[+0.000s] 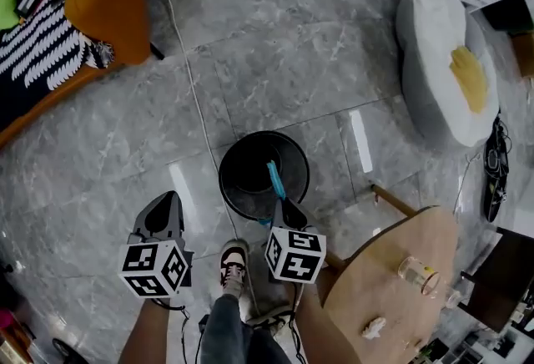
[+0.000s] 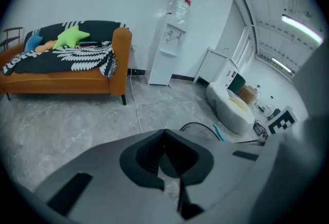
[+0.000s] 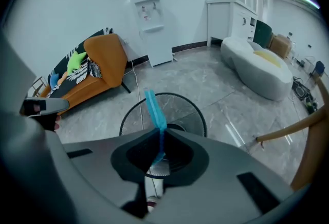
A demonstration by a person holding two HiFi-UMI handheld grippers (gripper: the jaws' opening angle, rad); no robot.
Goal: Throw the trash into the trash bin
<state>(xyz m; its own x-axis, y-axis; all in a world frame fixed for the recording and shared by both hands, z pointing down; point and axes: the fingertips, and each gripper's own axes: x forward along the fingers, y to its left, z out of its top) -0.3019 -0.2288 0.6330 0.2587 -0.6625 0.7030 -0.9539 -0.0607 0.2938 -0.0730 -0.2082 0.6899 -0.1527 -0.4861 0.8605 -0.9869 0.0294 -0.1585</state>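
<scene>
Down at the lower left of the head view, the left gripper (image 1: 167, 202) hangs over bare grey floor tile, well to the left of the bin. In its own view its jaws (image 2: 164, 133) are clenched together with nothing between them. At frame centre stands the black round mesh trash bin (image 1: 238, 155), open at the top. Across its right half lies the thin turquoise plastic strip (image 1: 274, 179), its long axis running up-frame from the jaws toward the bin's middle. Just below it, at the bin's near rim, the right gripper (image 1: 286, 205) pinches the strip's lower end. In the right gripper view, the strip (image 3: 154, 110) rises from the closed tips (image 3: 160, 133), with the bin's mesh wall (image 3: 182, 110) directly beyond. The right hand is plainly the nearer, so letting go should drop the strip inside.
</scene>
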